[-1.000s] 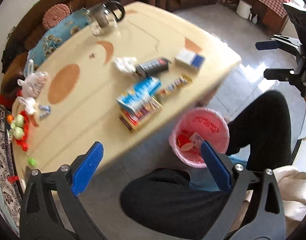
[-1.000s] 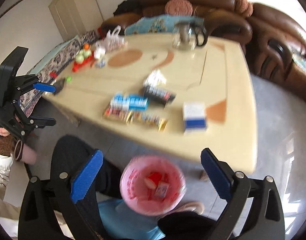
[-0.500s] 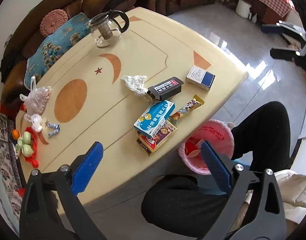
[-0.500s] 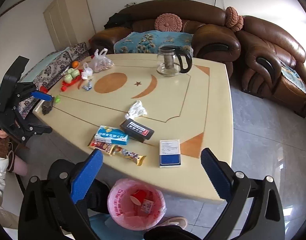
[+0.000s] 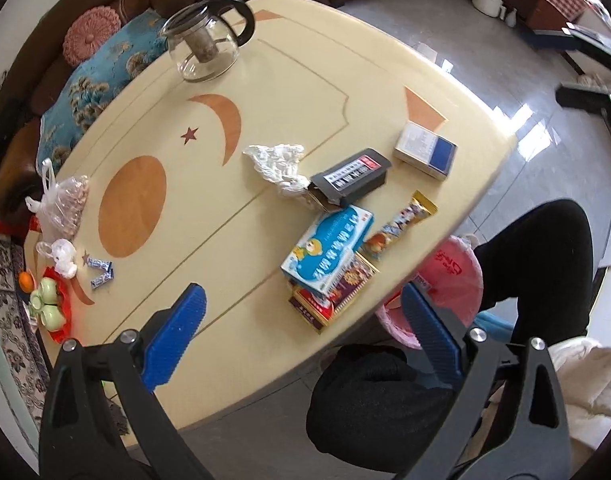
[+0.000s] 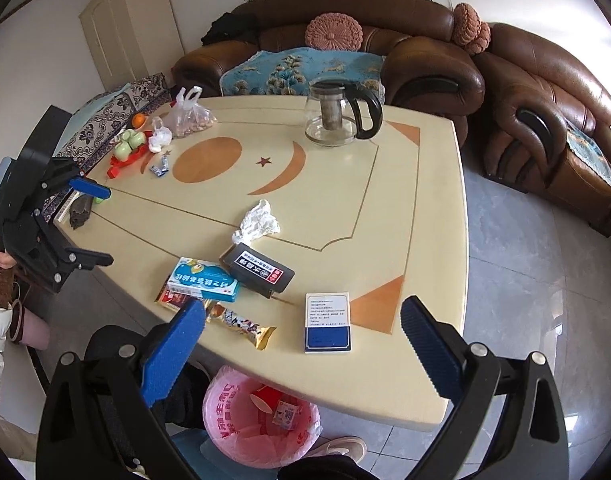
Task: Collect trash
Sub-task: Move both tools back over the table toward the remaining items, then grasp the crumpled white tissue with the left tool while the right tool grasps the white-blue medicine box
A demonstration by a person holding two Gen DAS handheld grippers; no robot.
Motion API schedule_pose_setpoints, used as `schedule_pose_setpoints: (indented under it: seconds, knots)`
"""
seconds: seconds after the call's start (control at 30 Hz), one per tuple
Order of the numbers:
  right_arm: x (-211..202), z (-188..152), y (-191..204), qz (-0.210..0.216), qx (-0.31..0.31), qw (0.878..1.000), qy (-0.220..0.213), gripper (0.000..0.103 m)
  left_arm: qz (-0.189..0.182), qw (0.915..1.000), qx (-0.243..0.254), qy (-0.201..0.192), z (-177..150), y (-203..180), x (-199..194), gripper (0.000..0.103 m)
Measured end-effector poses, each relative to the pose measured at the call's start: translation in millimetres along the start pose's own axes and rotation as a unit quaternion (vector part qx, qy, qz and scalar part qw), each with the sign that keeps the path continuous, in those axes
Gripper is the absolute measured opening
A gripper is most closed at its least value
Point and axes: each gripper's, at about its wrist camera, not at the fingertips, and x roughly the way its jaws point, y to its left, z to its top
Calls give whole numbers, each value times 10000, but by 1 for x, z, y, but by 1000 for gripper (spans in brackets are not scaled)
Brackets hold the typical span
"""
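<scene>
Left gripper point(image 5: 301, 332): jaws spread, empty, above the table point(image 5: 305, 80) edge | right gripper point(image 6: 303, 346): jaws spread, empty | trash: boxes, candy wrapper point(image 6: 241, 323), crumpled tissue point(image 6: 257, 218) on table near bin point(image 6: 261, 420) | handling: wrapper light, slippery, pinch mid-length; tissue soft, crushable.

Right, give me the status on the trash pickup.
Done: a few scraps lie in the pink-lined bin. In hand: nothing; left gripper and right gripper are open. Left: crumpled wrapper, black box, blue box, snack bar, white-and-blue box.
</scene>
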Motion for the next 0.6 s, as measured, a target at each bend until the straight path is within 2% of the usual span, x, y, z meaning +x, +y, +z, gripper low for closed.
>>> schedule_pose_setpoints:
  seconds: [0.6]
  knots:
    - [97, 16, -31, 9, 6, 9976, 697, 96, -273, 9972, -371, 587, 61, 38, 88, 95]
